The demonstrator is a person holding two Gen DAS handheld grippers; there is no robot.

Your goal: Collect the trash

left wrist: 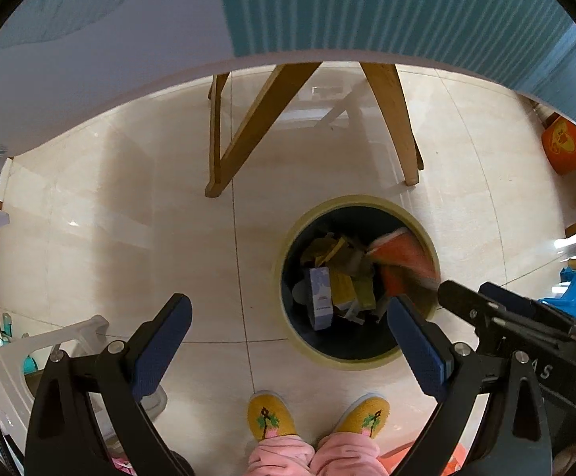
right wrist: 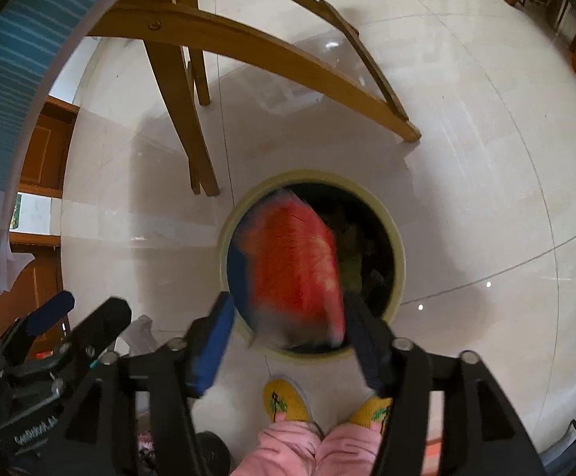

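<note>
Beige tiled floor [right wrist: 466, 158], blurred red-orange wrapper [right wrist: 295, 265] over round bin [right wrist: 397, 246], both grippers' fingers released

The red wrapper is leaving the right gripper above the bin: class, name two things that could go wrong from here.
1. The red wrapper, blurred in motion and close to the near edge of the bin, could catch that edge and land on the floor.
2. The right gripper and the open, empty left gripper hang side by side, so they could knock together.
</note>
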